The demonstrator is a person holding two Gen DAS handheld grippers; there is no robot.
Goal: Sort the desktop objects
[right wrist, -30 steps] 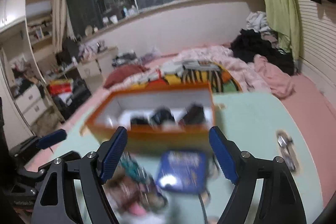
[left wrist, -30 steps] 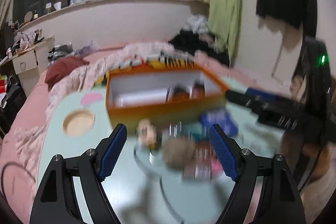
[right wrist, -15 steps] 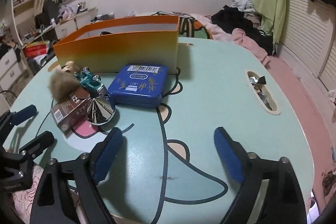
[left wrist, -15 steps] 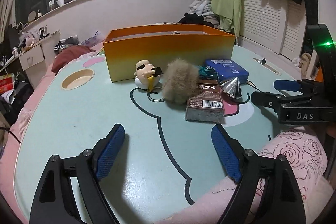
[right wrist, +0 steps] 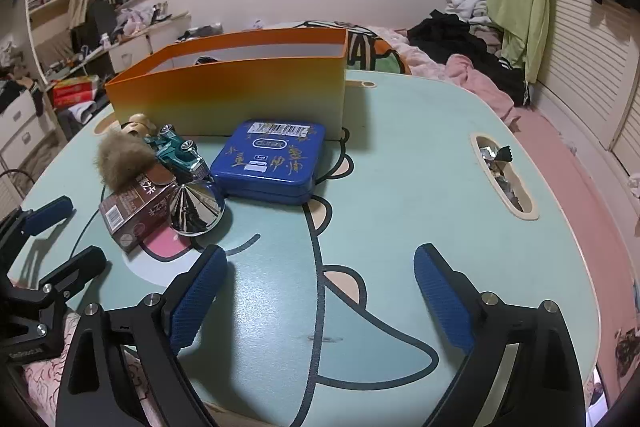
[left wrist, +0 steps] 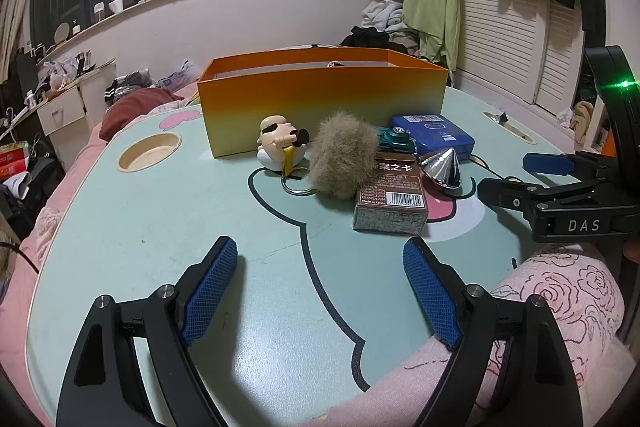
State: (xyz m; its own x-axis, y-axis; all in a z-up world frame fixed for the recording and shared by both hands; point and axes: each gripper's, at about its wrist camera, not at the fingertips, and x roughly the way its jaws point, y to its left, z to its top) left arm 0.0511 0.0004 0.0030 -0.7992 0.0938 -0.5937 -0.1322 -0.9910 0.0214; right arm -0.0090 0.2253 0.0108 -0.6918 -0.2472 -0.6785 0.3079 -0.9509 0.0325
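Left gripper released, jaws empty, bottom centre over the table. Right gripper has just been opening, nothing between jaws. Mid-frame: brown card box, fur ball, chrome cone, blue tin, fronting the orange box.

Trinkets clustered before orange box

Left hand-held gripper: black angular frame; blue cross-hatched fingers; round silver screws along each arm; right hand-held gripper matched it, same black frame, blue textured pads, silver screws; white "DAS" lettering on its side; green light glowed on black housing.
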